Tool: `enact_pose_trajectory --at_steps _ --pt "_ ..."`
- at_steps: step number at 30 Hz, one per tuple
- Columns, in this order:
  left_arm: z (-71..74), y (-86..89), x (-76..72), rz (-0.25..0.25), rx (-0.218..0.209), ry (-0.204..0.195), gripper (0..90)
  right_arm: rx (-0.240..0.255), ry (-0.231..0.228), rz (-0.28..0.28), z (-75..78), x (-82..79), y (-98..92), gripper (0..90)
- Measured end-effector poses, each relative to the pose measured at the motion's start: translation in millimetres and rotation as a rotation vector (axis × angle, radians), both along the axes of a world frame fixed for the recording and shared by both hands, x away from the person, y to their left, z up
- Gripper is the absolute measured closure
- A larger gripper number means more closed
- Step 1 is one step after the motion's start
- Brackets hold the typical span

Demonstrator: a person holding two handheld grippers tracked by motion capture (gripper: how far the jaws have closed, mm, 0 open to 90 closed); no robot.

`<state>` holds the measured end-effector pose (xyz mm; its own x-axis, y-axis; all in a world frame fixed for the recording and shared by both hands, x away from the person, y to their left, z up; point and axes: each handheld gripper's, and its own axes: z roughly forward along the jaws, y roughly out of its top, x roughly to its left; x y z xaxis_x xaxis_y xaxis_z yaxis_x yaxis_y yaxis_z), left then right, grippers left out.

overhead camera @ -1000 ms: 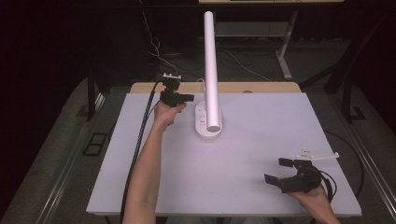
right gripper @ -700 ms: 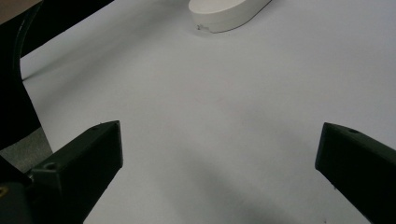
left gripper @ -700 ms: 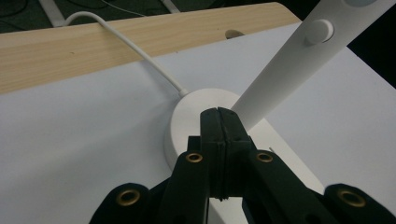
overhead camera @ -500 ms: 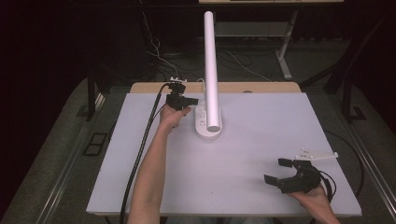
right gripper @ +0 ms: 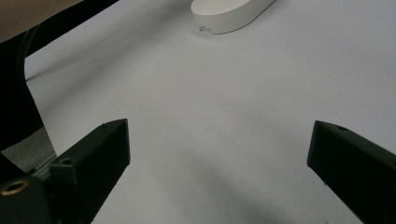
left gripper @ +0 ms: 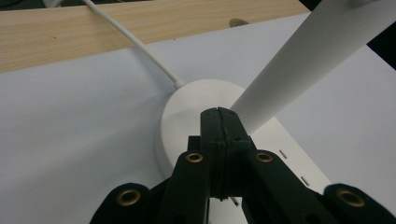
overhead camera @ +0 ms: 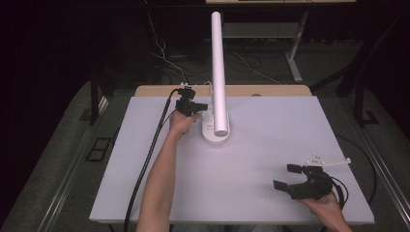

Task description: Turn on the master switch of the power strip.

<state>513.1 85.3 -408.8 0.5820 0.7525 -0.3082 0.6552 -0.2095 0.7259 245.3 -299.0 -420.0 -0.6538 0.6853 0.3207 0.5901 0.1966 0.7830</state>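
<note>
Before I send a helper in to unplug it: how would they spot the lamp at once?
Start at the white table top and look to its far edge, left of centre. There a flat white oval base carries a long white tube; this lamp has a thin white cord trailing off behind it. The left gripper hovers beside it, jaws shut.

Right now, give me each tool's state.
Left tool: closed, holding nothing, tips over the lamp base.
Right tool: open, empty.
</note>
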Motion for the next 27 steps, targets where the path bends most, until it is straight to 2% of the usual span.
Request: enact_pose_trajectory --at_steps 7,11,14,17,24,27 --pt "-7.7 -5.2 1.0 0.003 0.009 0.010 90.0 0.000 -0.001 0.001 0.1 0.0 -0.3 5.4" --pt "-11.1 -6.0 1.9 -0.008 0.033 0.007 90.0 0.001 0.007 0.000 0.5 -0.4 -0.4 5.3" --pt "-14.0 -8.6 1.8 -0.020 0.069 0.011 90.0 -0.003 0.002 0.004 0.2 0.2 -0.1 5.3" --pt "-16.2 -10.6 1.7 -0.008 0.052 0.009 90.0 -0.002 0.003 0.005 0.2 0.1 0.0 5.3" --pt "-15.1 -11.9 1.6 -0.007 0.088 -0.001 90.0 0.002 0.002 0.005 0.0 0.0 0.3 5.4" --pt "-15.8 -12.1 2.3 -0.007 0.085 0.007 90.0 -0.002 0.004 0.008 0.5 -0.5 0.8 5.3"
